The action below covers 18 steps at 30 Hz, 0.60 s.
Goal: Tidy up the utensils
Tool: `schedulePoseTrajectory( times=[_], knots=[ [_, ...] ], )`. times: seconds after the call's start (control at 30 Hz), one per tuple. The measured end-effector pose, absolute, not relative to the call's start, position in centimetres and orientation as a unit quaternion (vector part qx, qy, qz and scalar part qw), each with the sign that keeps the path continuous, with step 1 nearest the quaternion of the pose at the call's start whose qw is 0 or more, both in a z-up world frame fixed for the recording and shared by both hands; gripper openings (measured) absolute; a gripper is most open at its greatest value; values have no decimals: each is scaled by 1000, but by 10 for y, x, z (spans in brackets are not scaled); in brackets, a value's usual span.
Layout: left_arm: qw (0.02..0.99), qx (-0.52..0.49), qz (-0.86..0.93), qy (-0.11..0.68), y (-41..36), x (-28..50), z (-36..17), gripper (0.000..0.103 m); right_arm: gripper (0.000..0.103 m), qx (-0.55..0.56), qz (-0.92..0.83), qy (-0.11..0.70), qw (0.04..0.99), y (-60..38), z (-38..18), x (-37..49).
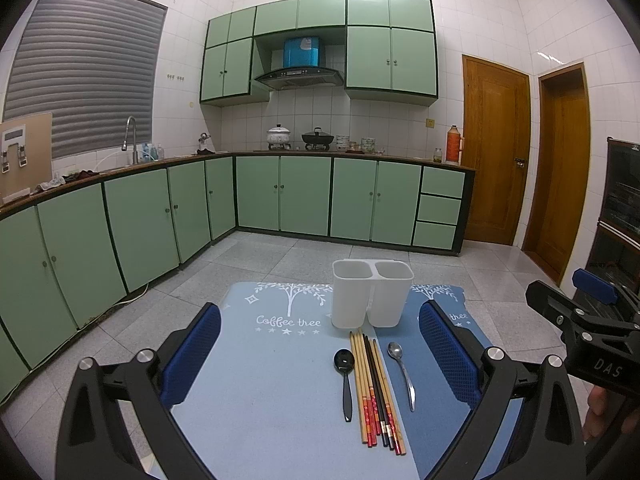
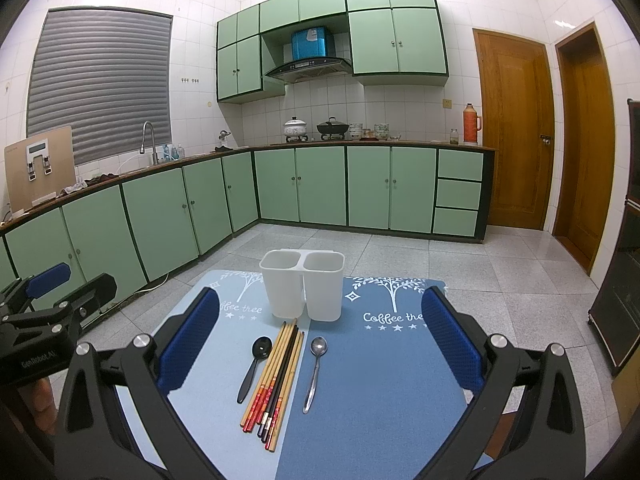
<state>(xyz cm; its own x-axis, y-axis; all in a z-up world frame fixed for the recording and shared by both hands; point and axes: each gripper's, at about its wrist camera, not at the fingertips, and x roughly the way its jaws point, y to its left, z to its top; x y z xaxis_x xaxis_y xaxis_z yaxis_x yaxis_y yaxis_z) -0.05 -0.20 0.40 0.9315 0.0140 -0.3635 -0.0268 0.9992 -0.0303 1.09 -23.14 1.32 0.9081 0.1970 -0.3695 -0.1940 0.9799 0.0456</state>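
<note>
Lying side by side on a blue mat (image 1: 256,380), the utensils sit just in front of a white two-compartment utensil holder (image 1: 372,294) whose two cups show nothing inside. A bundle of chopsticks (image 1: 374,388) lies in the middle, tips toward the holder, with a black spoon (image 1: 345,376) just to its left and a metal spoon (image 1: 402,372) just to its right, neither touching the bundle. The left gripper (image 1: 320,354) hangs above the mat with its blue-padded fingers (image 1: 194,354) spread wide and nothing between them. The right gripper (image 2: 320,344) hovers alongside, its fingers (image 2: 450,344) likewise parted and empty. Behind the mat stand green kitchen cabinets (image 1: 304,196), a range hood (image 1: 300,74) and two wooden doors (image 1: 496,152).
</note>
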Motion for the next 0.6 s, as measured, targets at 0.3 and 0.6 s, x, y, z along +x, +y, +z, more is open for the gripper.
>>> schedulePoseTrajectory(
  times=[0.3,0.6],
  knots=[
    [982,-18,11,187,-1,1,5,97,98,3,101,192,976,-234,19,11],
    [977,-14,21,214,12,17,-5,97,98,0,98,212,972,-231,1,22]
  ],
)
